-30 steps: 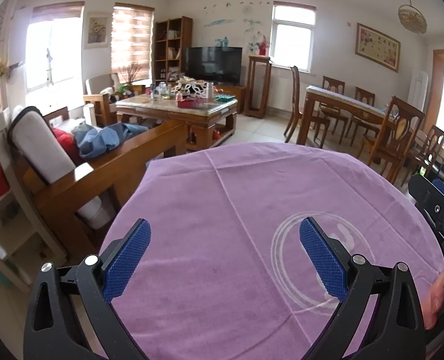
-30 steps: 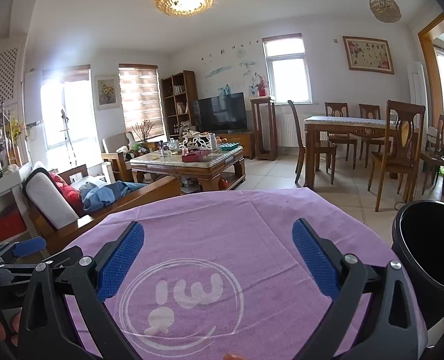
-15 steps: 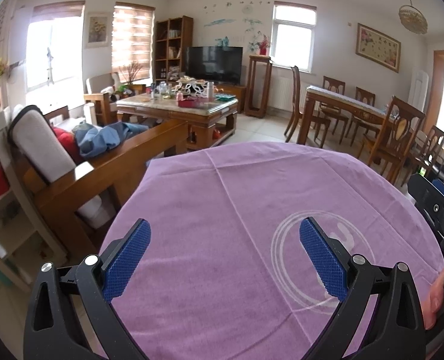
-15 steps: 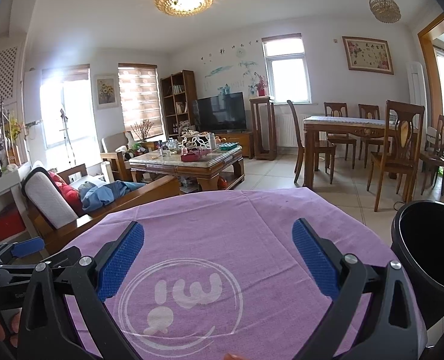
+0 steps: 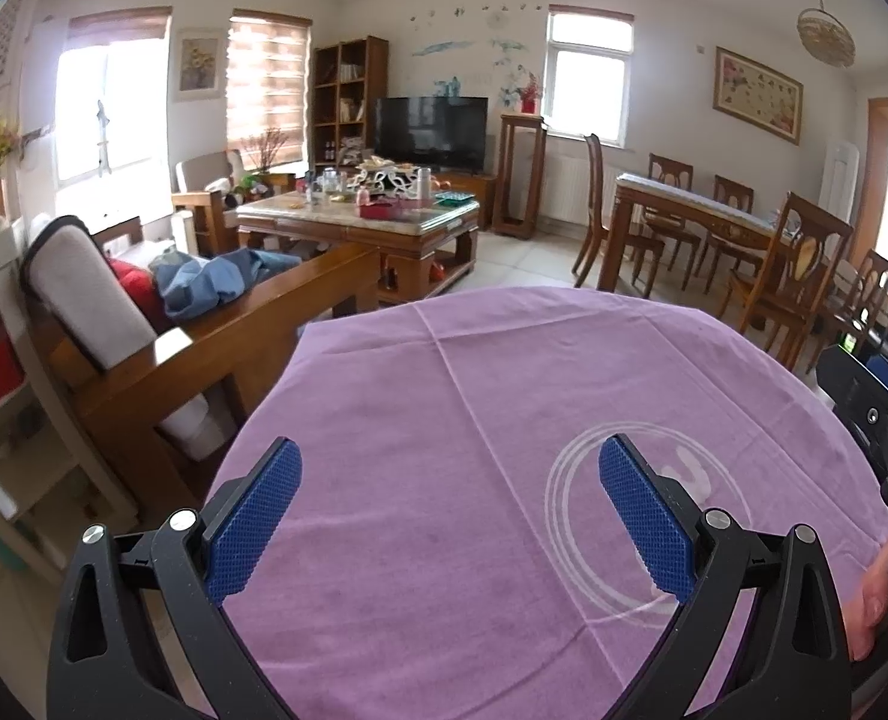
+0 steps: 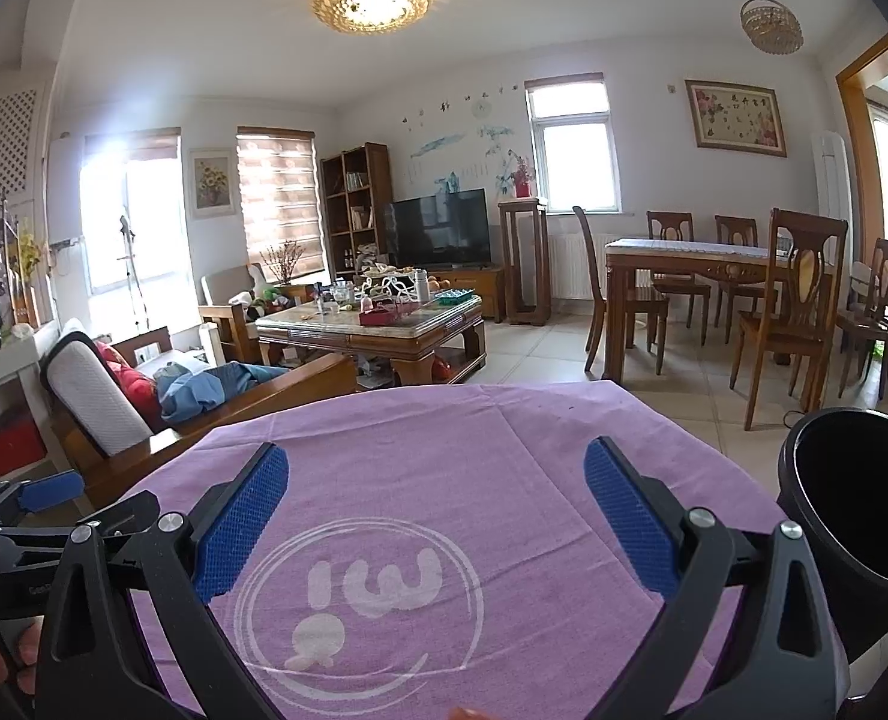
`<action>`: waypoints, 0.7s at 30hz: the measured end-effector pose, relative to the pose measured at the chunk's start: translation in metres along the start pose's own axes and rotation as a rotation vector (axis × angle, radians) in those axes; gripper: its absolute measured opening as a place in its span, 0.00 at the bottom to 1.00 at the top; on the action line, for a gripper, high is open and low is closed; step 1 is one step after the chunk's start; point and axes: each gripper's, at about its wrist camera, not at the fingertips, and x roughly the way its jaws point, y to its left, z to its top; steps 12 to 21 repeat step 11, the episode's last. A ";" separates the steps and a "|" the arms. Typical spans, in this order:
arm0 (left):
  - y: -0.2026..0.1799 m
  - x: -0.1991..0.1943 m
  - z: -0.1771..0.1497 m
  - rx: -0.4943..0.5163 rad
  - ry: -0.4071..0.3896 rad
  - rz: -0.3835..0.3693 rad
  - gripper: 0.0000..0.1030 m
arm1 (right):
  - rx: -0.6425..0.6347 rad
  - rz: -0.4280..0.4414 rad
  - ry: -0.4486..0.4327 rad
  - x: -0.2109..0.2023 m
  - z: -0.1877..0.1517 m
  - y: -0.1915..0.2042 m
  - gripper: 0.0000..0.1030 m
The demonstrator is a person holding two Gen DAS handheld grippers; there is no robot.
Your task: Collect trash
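Two grippers are seen, each with two blue-padded fingers spread wide and nothing between them: the left gripper [image 5: 449, 501] and the right gripper [image 6: 437, 504], both held over one purple cloth [image 6: 444, 450] bearing one white circular logo [image 6: 357, 603]. One black bin [image 6: 852, 498] stands just beside the cloth's right edge. No trash can be made out on the cloth.

Cloth [image 6: 504, 480] covers the worktop, logo [image 6: 360, 600] near its front. Bin [image 6: 852, 510] at the worktop's right edge. Sofa [image 5: 144, 348] left of worktop; coffee table [image 5: 360, 222] behind sofa, TV [image 5: 431, 132] beyond; dining table [image 5: 702, 210] back right.
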 end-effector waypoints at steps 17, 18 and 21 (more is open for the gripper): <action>-0.002 -0.004 0.001 0.016 -0.010 0.004 0.95 | 0.005 -0.002 -0.003 0.000 -0.001 0.001 0.95; -0.002 -0.004 0.001 0.016 -0.010 0.004 0.95 | 0.005 -0.002 -0.003 0.000 -0.001 0.001 0.95; -0.002 -0.004 0.001 0.016 -0.010 0.004 0.95 | 0.005 -0.002 -0.003 0.000 -0.001 0.001 0.95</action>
